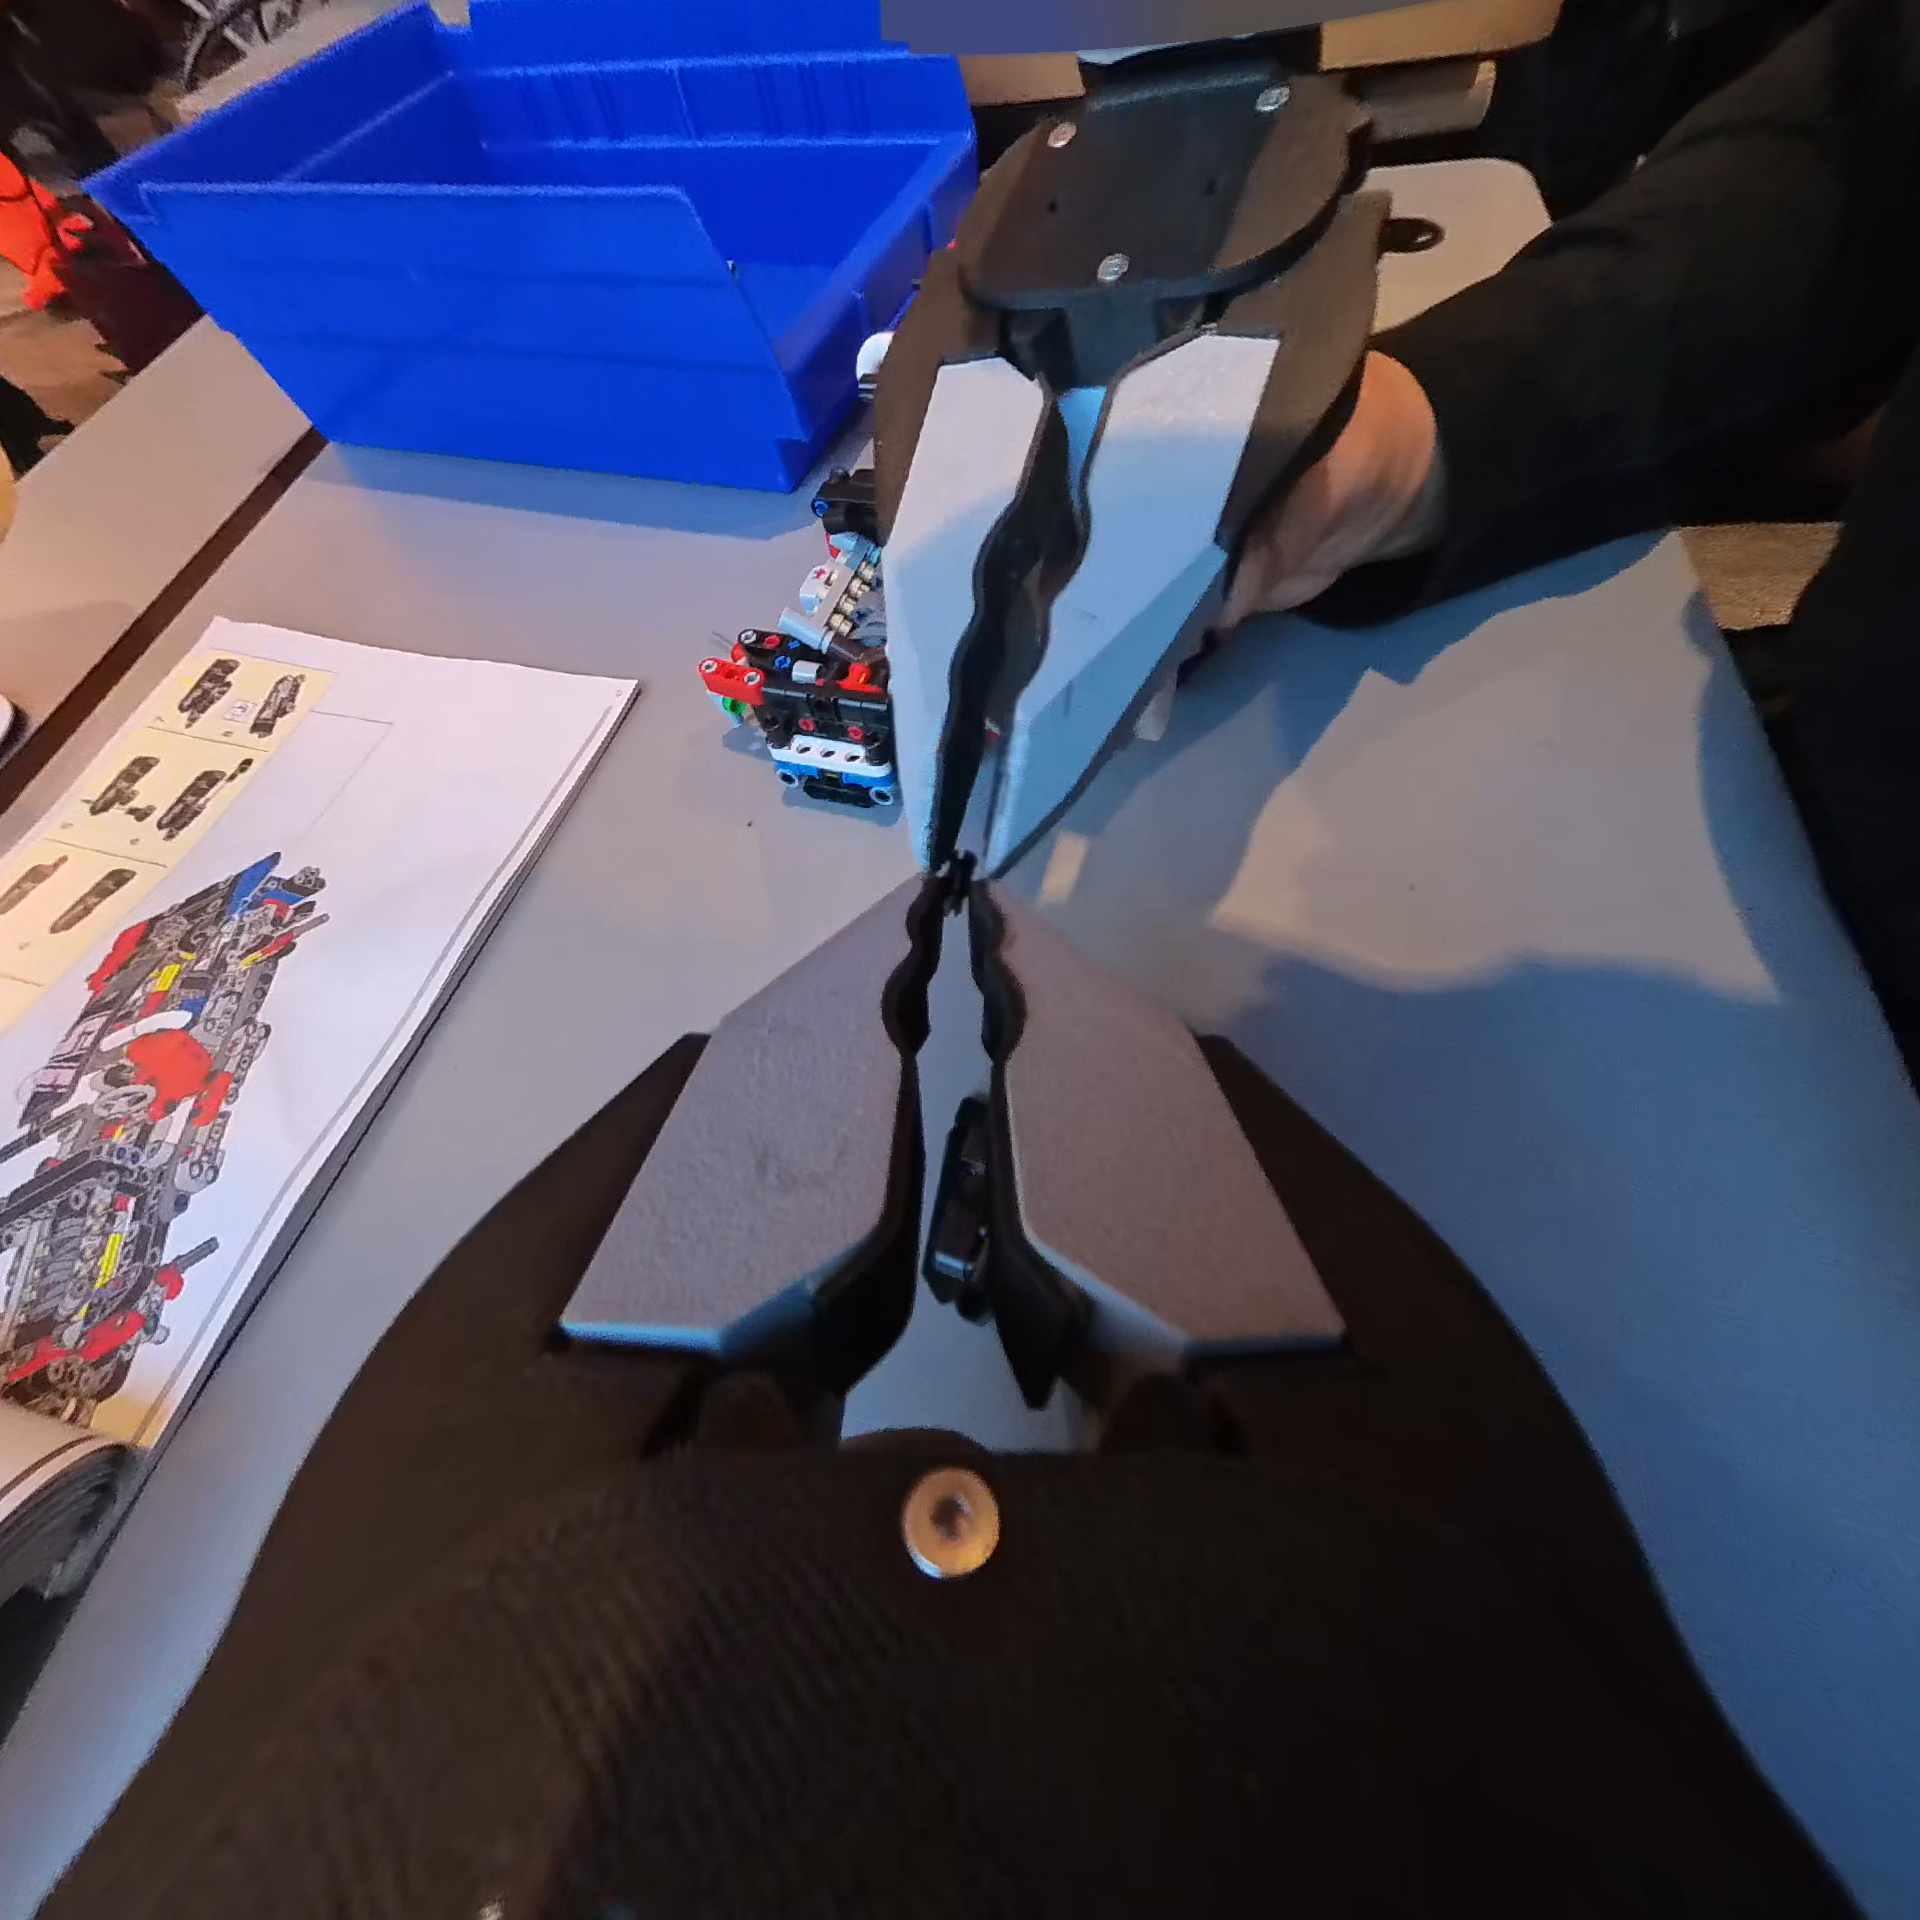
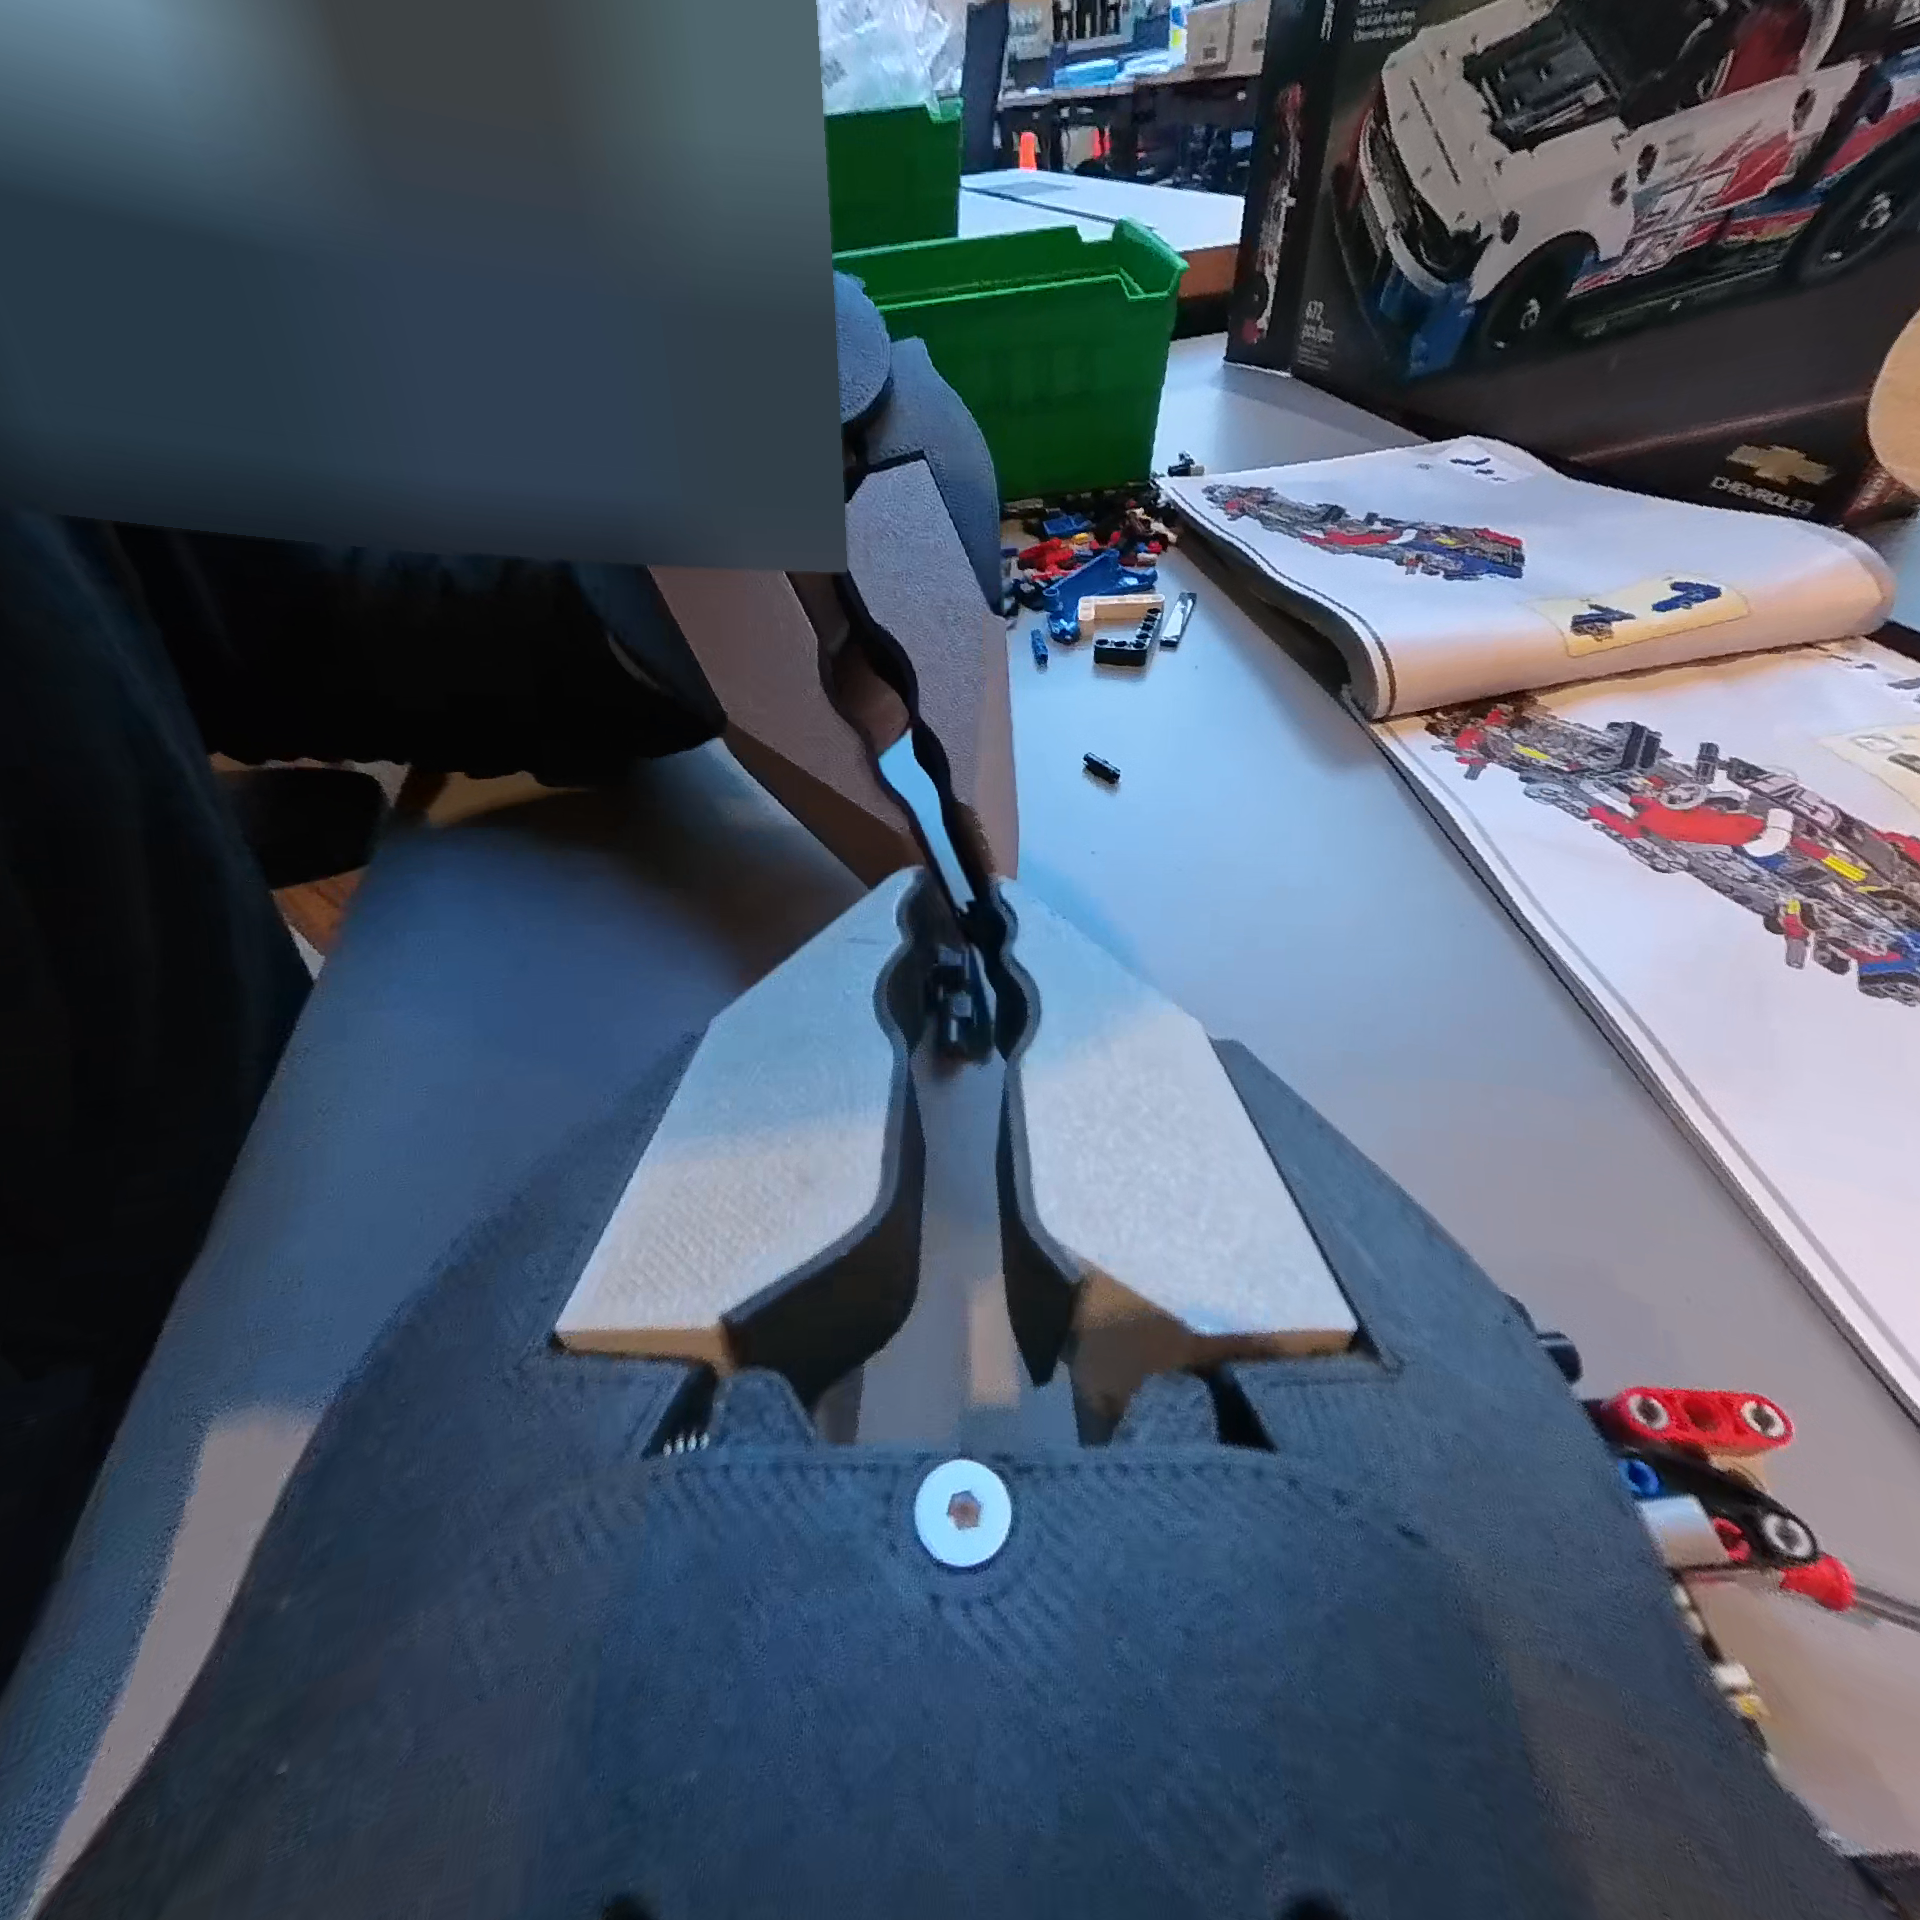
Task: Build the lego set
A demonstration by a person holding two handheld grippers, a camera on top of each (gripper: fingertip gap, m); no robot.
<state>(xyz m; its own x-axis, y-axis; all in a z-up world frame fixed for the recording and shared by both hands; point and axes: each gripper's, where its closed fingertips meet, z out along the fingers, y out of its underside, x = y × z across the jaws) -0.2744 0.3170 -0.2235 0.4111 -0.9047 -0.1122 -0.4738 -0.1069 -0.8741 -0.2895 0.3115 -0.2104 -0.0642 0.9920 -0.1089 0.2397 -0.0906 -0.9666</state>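
My two grippers meet tip to tip above the grey table [image 1: 1403, 831]. My left gripper [image 1: 951, 899] is pinched shut on a small black Lego piece [image 1: 953, 881] at its tips. My right gripper [image 1: 958, 854] comes down from the top and touches the same spot. In the right wrist view my right gripper [image 2: 961, 920] is shut on a small black Lego piece [image 2: 954, 1000] just behind its tips, and my left gripper [image 2: 977, 896] comes in from the upper left. The partly built Lego model [image 1: 826, 707] lies behind the right gripper; it also shows in the right wrist view [image 2: 1714, 1496].
An open instruction booklet [image 1: 395, 831] [image 2: 1662, 935] lies on the table. A blue bin [image 1: 520, 270] stands at the back. A green bin [image 2: 1029, 353], loose Lego parts [image 2: 1101, 582], a black pin [image 2: 1101, 767] and the set's box [image 2: 1558, 208] are across the table. A person's hand [image 1: 1340, 499] holds the right gripper.
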